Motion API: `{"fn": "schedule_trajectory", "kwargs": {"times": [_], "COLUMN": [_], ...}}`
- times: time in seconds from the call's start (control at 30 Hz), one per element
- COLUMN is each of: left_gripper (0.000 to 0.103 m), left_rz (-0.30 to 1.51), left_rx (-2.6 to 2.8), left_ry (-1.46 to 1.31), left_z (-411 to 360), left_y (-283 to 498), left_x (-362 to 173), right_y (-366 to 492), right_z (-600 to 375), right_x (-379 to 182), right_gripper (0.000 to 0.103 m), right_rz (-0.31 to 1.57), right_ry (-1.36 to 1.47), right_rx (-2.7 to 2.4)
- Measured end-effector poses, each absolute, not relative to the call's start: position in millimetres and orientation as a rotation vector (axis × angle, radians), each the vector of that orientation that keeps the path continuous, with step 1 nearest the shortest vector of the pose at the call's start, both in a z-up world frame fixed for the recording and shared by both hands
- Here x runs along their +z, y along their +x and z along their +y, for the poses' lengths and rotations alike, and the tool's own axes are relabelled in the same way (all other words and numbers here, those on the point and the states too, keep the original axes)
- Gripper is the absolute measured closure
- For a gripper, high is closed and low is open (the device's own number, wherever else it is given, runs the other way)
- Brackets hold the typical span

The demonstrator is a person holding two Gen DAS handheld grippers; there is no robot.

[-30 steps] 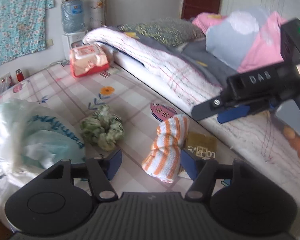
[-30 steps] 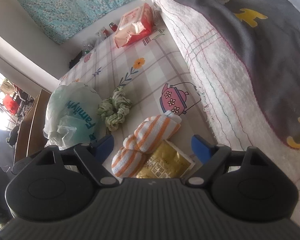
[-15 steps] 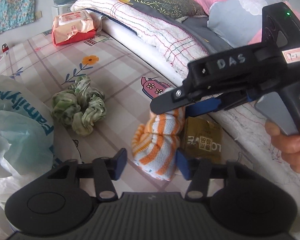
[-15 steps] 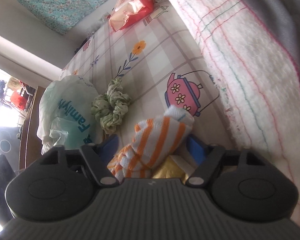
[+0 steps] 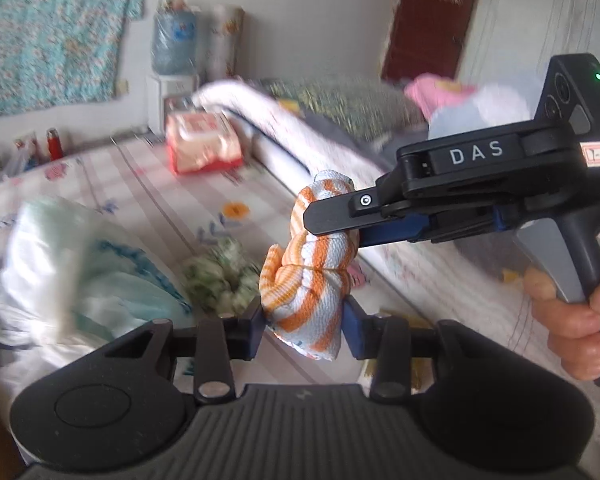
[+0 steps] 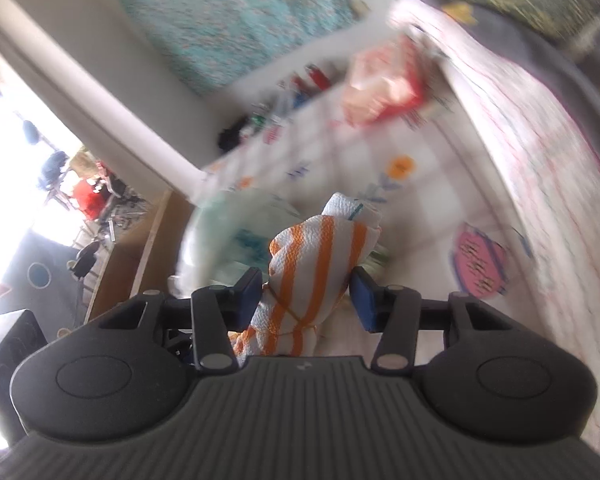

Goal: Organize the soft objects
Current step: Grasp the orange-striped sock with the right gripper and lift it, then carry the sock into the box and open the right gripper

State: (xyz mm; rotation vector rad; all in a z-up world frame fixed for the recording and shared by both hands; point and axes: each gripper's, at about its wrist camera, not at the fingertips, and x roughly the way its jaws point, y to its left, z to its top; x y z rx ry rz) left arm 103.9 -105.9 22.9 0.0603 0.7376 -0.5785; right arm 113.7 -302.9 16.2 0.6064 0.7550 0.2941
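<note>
We see a bed [image 5: 172, 184] spread with a pale checked sheet printed with flowers and teapots, much of it blurred. Along its far side lies a long roll of white blanket with thin coloured stripes [image 5: 284, 136], with grey bedding behind it. Near the left edge of the bed sits a crumpled white and pale green plastic bag with blue lettering [image 5: 72, 256], and just beside that a green and white fabric scrunchie [image 5: 220, 276]. Further back, near the end of the blanket roll, rests a red and pink soft pack [image 5: 202, 146].

The orange and white striped cloth bundle [image 5: 312, 276], tied round its middle with a thin string, is held up off the sheet between the two tools.

Our left gripper [image 5: 305, 320] has its blue-padded fingers closed in against the lower part of the bundle, pressing it from both sides.

Our right gripper [image 6: 305, 292] reaches in from the right in the left wrist view, the person's right hand [image 5: 576, 332] wrapped round its handle. Its fingers stand either side of the upper part of the bundle; the left pad touches the cloth, while a sliver of gap shows at the right pad, so we cannot tell whether it truly grips.
</note>
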Motion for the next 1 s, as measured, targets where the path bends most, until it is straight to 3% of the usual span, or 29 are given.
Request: {"fn": "schedule_trajectory", "kwargs": {"times": [0.23, 0.47, 0.83, 1.0], "left_gripper": [0.062, 0.062, 0.061, 0.047], "left_rz": [0.601, 0.591, 0.808, 0.845], "left_rx": [-0.41, -0.119, 0.184, 0.204], "left_ry": [-0.055, -0.138, -0.288, -0.278], "left_z": [-20.6, 98.8, 235.4, 254.5], "left_y": [75.3, 35.7, 13.9, 0.8], "left_x": [69.4, 88.1, 58.9, 53.8], "right_y": [137.2, 185.9, 231.0, 247.8], "right_z": [-214.8, -56.5, 151.0, 177.3], "right_x": [82.6, 103.4, 46.2, -13.3], "right_gripper": [0.062, 0.063, 0.063, 0.061], "right_rz": [0.669, 0.768, 1.105, 1.332], "right_ry": [0.513, 0.428, 0.301, 0.395], "right_rx": [0.521, 0.82, 1.016, 1.02]}}
